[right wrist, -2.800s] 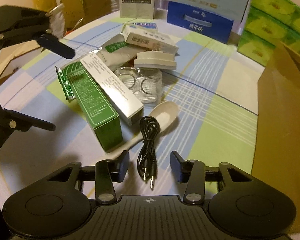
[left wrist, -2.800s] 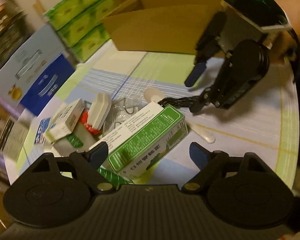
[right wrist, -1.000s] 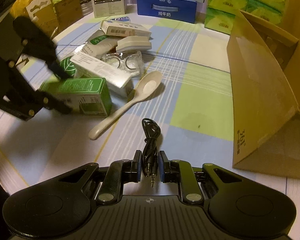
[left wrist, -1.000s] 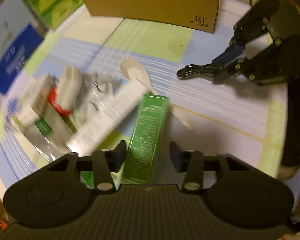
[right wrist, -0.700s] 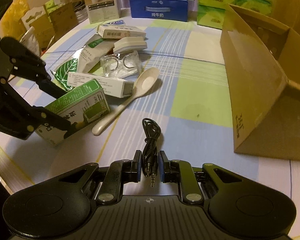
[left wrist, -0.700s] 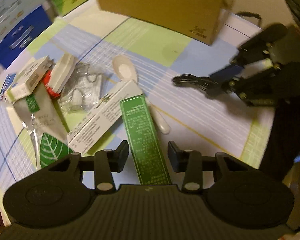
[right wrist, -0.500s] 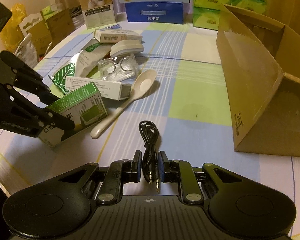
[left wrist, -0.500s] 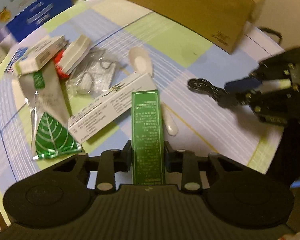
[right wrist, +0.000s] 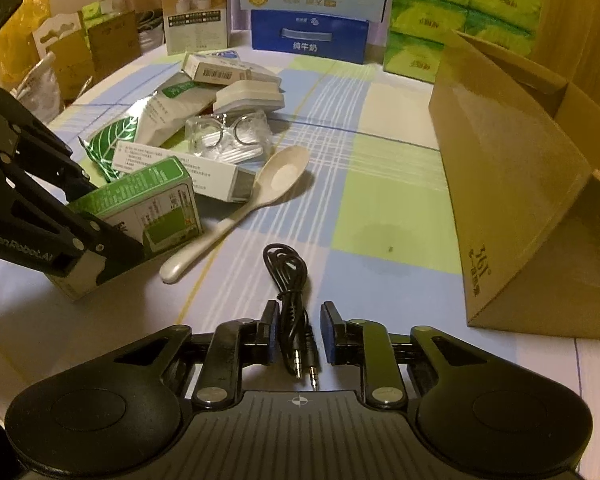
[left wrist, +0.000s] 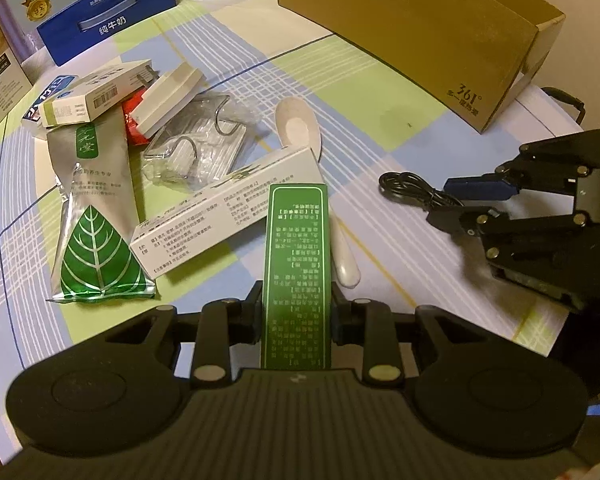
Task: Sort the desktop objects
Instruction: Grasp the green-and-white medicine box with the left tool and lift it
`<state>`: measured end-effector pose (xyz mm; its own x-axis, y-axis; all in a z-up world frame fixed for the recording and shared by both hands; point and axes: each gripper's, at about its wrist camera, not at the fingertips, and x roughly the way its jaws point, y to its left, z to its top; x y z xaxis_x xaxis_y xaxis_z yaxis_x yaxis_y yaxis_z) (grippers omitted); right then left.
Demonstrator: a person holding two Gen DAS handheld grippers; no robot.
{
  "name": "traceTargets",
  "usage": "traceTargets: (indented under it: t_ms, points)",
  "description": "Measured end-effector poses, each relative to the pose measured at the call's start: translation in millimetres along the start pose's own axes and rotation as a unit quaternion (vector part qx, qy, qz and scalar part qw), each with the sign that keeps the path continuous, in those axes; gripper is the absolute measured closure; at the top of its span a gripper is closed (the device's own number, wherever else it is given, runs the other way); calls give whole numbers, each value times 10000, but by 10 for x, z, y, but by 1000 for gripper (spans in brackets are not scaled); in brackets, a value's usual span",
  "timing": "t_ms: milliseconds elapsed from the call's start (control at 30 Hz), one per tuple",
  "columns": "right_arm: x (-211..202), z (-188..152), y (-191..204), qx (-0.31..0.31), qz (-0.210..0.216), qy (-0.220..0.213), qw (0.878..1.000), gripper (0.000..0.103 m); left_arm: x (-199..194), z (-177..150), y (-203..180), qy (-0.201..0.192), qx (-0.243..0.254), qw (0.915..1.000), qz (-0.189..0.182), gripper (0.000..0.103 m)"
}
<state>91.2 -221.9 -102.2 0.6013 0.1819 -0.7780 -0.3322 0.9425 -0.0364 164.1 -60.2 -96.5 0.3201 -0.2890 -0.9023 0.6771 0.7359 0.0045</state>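
Now the left gripper (left wrist: 296, 306) clamps the stiff green carton (left wrist: 297, 264); right gripper (right wrist: 299, 334) parts narrowly off the limp audio cable (right wrist: 290, 276), seemingly released.

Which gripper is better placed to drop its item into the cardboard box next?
Left. The left gripper is clamped on the green box; the right gripper has open fingers around the cable on the table.
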Motion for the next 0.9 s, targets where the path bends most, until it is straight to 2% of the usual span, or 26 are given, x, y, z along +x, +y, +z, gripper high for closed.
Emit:
traceTargets:
  t_ms: [167,300,500,900]
  points:
    - [22,8,35,-236,-53,-63,9997,83,21,-3,7,11,-82,10000,-34,77]
    - [14,14,49,-311,4,20,9995,91,9,-18,31,24,-240,9997,-37,78]
    - [-171,33,-8,-63,72,-117,9999,91,-164,-26,21,-126,-431,9990,-31,78]
    - [-594,81,-163,290,36,-408,9987,91,-494,60,-172,-259,-250,9992,157,78]
